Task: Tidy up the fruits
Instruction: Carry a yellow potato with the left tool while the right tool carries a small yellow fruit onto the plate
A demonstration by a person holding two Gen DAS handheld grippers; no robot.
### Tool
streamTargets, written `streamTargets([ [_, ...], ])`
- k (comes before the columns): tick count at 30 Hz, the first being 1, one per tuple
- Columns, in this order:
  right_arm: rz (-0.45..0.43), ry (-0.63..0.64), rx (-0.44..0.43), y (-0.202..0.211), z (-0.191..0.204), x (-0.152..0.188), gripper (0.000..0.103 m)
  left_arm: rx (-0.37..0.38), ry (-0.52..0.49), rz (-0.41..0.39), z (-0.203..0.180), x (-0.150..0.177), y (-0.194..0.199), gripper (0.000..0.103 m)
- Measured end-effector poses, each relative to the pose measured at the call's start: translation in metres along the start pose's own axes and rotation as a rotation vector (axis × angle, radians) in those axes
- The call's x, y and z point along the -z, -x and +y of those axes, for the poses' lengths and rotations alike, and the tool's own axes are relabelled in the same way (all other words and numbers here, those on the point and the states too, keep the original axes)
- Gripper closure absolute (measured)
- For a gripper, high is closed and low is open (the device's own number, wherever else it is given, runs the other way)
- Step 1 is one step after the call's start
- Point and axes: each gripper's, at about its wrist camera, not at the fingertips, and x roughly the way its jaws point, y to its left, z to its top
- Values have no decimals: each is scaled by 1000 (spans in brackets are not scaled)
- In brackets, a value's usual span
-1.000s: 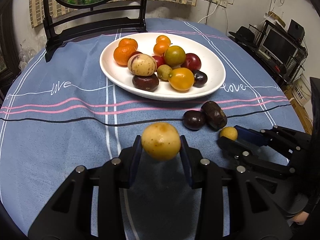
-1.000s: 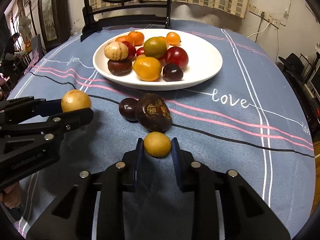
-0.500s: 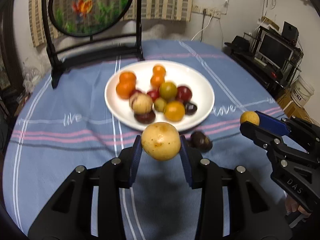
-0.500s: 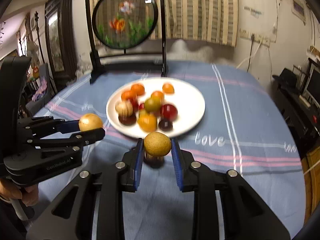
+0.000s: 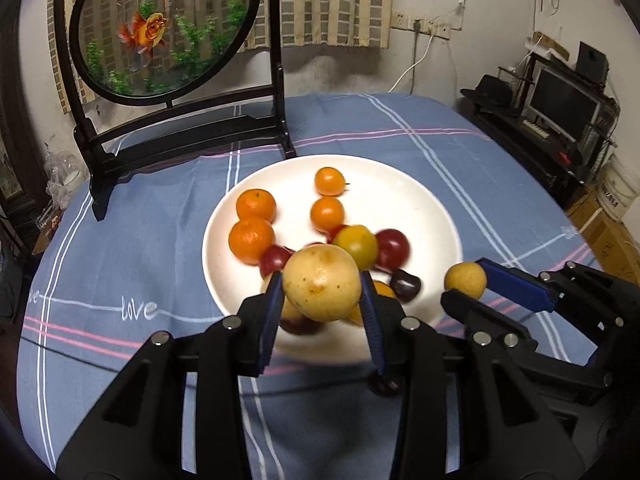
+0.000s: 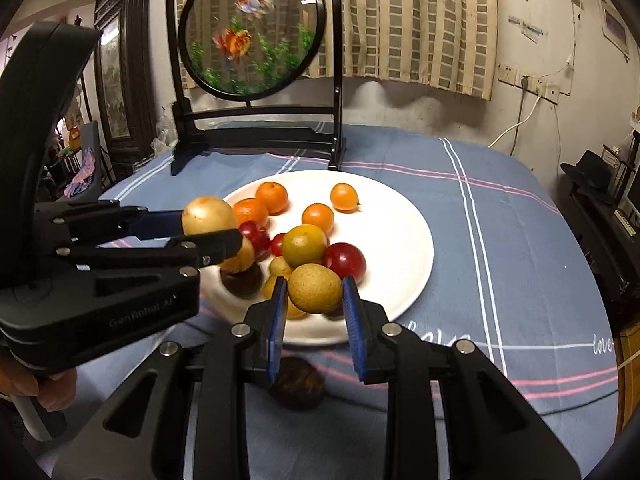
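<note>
A white plate (image 5: 432,220) (image 6: 404,240) on the blue tablecloth holds several fruits: oranges, red plums, yellow and dark ones. My left gripper (image 5: 322,290) is shut on a large yellow fruit (image 5: 322,282) and holds it in the air over the plate's near edge; it also shows in the right wrist view (image 6: 208,216). My right gripper (image 6: 314,290) is shut on a small yellow-brown fruit (image 6: 314,288), raised over the plate's near rim; it shows in the left wrist view (image 5: 466,280). A dark wrinkled fruit (image 6: 298,386) lies on the cloth under the right gripper.
A round goldfish screen on a black stand (image 5: 164,28) (image 6: 252,32) stands on the table behind the plate. Shelves with a monitor (image 5: 564,104) are off the table to the right. The tablecloth (image 5: 120,240) has white and pink stripes.
Both grippers have risen from the cloth with their fruits and moved forward toward the plate. The dark fruits stayed on the cloth and are now beneath the grippers.
</note>
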Motion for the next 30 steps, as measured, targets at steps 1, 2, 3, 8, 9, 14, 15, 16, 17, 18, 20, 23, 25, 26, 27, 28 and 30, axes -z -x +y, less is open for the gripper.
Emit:
streamTargets([
  [1, 4, 4, 4, -5, -1, 0, 75, -5, 2, 4, 2, -2, -4, 65],
  [2, 11, 10, 9, -12, -2, -1, 75, -9, 6, 11, 4, -5, -10, 65],
  [3, 12, 13, 13, -18, -2, -1, 75, -14, 10, 19, 7, -8, -17, 65],
  [8, 26, 34, 17, -44, -1, -1, 75, -22, 18, 42, 11, -13, -41, 64],
  [9, 27, 36, 22, -46, -1, -2, 72, -23, 18, 48, 11, -14, -45, 64],
  [14, 4, 62, 71, -50, 2, -3, 45, -56, 30, 21, 11, -16, -48, 34],
  [15, 5, 58, 63, -49, 1, -3, 45, -73, 31, -3, 11, -16, -44, 34],
  [16, 7, 53, 55, -48, 0, -4, 45, -74, 26, -7, 11, -17, -41, 34],
  [17, 5, 48, 53, -45, 0, -4, 45, -72, 25, -6, 10, -18, -40, 34],
  [18, 3, 45, 52, -43, -1, -4, 45, -69, 31, -6, 11, -18, -37, 33],
  [20, 1, 35, 47, -39, -2, -4, 45, -66, 42, -10, 13, -17, -32, 33],
  [23, -8, 11, 38, -28, -5, -2, 45, -69, 50, -15, 13, -15, -25, 30],
  [25, -9, -5, 36, -22, -7, -1, 45, -67, 48, -15, 12, -12, -19, 28],
  [26, -9, -12, 35, -19, -8, 0, 45, -70, 47, -16, 11, -10, -17, 27],
  [27, -10, -21, 35, -15, -10, 1, 45, -74, 46, -18, 11, -9, -14, 27],
  [28, -12, -28, 35, -13, -11, 2, 45, -74, 42, -21, 10, -6, -9, 27],
  [30, -15, -45, 37, -6, -14, 4, 44, -74, 39, -21, 9, -2, -4, 26],
])
